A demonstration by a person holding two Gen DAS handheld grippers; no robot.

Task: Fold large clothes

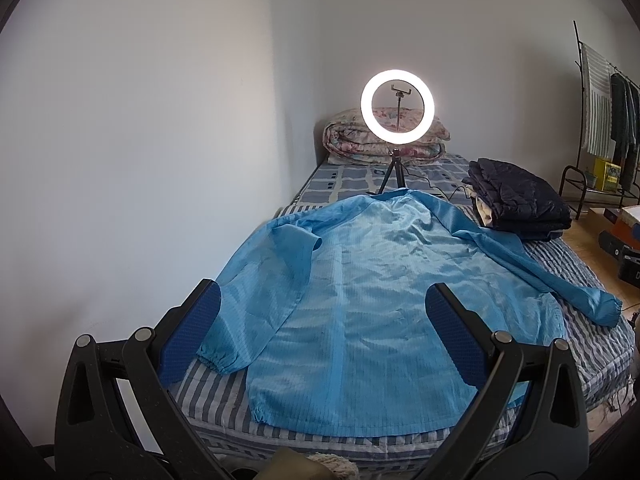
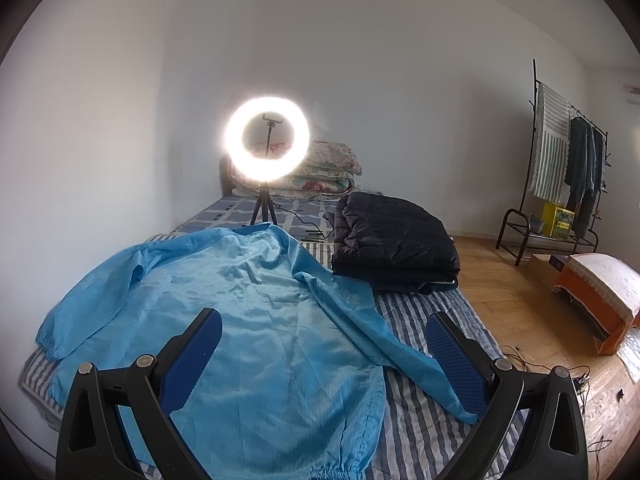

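Both grippers spread wide, nothing held. Left gripper [image 1: 324, 296] and right gripper [image 2: 324, 320] hang above the near end of the bed [image 2: 424, 412], neither touching cloth.

Task item: blue jacket [image 1: 372, 304], laid flat, collar at the far end, hem nearest the fingers. In the left view the body of the jacket fills the gap between the fingers; left sleeve cuff [image 1: 218, 358] sits just beside the left-hand finger, low. In the right view the right sleeve [image 2: 400, 344] runs diagonally through the gap, its cuff ending near the right-hand finger.

Judgement: fold not begun, sleeves first. How to do it well:
- Left grip: go for the cuff, pinch the elastic gather (thicker, less slip), not the shiny mid-sleeve.
- Right grip: same at its cuff, close fully before lifting.
- Carry each sleeve inward across the body, lay flat, release, then halve hem to collar.
- Fabric looks thin and slick, prob slides on the striped sheet; lift clear, don't drag.
- Keep clear of the ring light [image 2: 267, 142] tripod beyond the collar and the dark folded jacket [image 2: 394, 240] far right of the fingers.

Writing/labels: none readable. Yellow box [image 2: 558, 216] on the rack has print, too small to read. No brand seen on the jacket.
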